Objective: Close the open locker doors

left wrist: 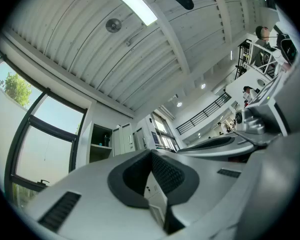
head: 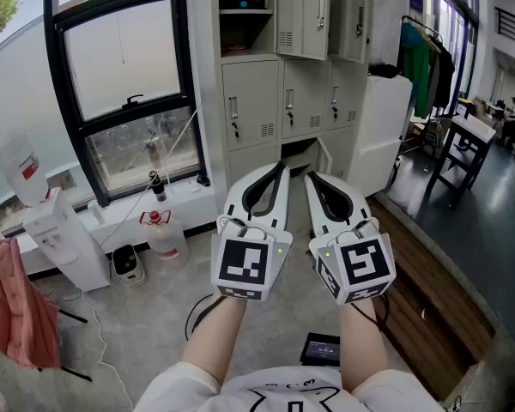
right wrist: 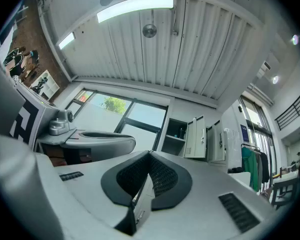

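**Item:** open locker doors (head: pixel 302 14), upper row of locker bank (head: pixel 253 101); low door (head: pixel 326 157) near floor possibly ajar too.
**Risk:** doors judged liable to be slammed and to rebound if shoved hard w/ closed tips; latches may be left uncaught.
**Loc.:** doors sited well ahead of and above both grippers, untouched.
**L gripper** (head: pixel 280 167): jaws closed together, nothing held.
**R gripper** (head: pixel 312 177): ditto.

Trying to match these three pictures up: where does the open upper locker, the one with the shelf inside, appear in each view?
Head view: the open upper locker is at the top edge, just left of centre.
Left gripper view: it is left of centre, small.
Right gripper view: it is right of centre, with its doors swung right.
Shared landmark: the dark-framed window left of the lockers.
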Available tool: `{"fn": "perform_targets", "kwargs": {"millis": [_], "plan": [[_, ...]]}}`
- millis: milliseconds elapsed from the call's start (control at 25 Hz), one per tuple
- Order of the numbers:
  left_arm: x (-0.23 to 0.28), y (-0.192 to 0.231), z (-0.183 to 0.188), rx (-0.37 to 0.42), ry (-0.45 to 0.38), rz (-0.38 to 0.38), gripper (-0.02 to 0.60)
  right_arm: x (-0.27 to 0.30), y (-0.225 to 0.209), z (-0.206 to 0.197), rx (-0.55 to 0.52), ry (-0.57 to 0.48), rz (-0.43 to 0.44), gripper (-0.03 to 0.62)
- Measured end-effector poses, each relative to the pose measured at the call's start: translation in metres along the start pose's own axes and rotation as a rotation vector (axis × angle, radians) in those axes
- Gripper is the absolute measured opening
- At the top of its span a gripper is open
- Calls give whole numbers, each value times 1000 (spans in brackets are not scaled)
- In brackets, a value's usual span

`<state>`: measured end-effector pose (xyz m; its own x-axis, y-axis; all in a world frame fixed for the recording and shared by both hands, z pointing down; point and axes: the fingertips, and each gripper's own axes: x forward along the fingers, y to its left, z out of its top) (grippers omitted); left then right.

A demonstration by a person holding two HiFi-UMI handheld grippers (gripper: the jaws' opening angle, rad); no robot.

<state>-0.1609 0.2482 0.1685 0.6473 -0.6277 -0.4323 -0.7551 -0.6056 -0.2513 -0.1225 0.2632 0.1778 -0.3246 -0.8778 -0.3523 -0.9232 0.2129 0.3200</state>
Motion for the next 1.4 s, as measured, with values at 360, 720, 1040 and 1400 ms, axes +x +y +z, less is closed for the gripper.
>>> {"fn": "perform_targets", "kwargs": {"millis": [360,720,1040,1400], "plan": [[15,-17,-3,4,22,1,28,-9,-21,-7,20,-3,12,23],[26,-31,-9,6,30,58,28,-24,-51,-10,51,-23,58,23],[48,-37,-15,21,33,61,28,-13,-67,-16,27,-31,86,25],[98,-17,-52,11,35,37,28,26,-106,-55,25,-6,40,25]]}}
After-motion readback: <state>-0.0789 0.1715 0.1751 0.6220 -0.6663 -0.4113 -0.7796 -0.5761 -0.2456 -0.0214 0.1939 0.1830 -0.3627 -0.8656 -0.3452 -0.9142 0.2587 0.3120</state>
